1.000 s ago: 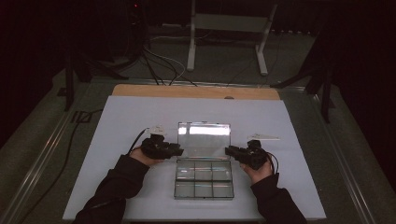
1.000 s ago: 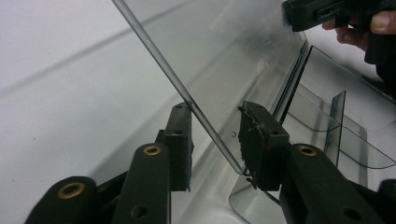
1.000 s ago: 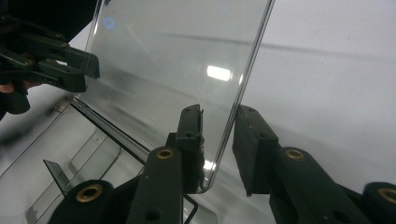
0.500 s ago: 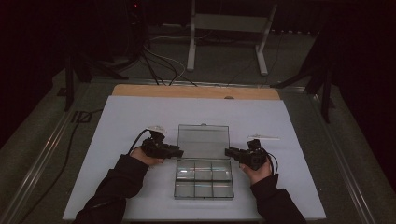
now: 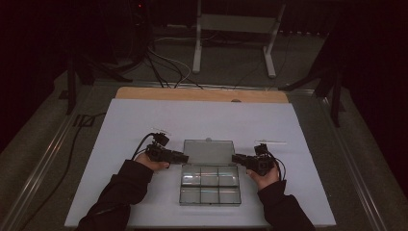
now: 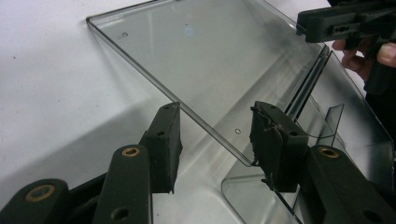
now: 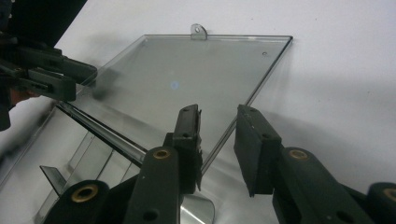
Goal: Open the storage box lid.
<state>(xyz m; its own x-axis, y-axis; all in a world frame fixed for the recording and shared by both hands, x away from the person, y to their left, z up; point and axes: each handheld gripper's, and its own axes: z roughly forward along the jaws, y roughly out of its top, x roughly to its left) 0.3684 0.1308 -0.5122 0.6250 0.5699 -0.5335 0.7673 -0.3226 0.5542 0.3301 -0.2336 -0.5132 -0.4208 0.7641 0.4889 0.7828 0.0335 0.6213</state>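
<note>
Left claw (image 6: pixel 215 140): jaws have just been opening and now straddle the left edge of the lid (image 6: pixel 205 60) with a gap, pads off it. Right claw (image 7: pixel 217 149): jaws part open around the lid's right edge, not pinching. Likely letting the lid rest back flat. Clear compartment box (image 5: pixel 210 184) open, mid-tabletop (image 5: pixel 120 125).

I saw a clear, colourless box (image 5: pixel 210 186) with its see-through lid (image 5: pixel 209 151) on a plain white sheet (image 5: pixel 144 120), between my two black grippers, below a tan wooden strip (image 5: pixel 202 94).
</note>
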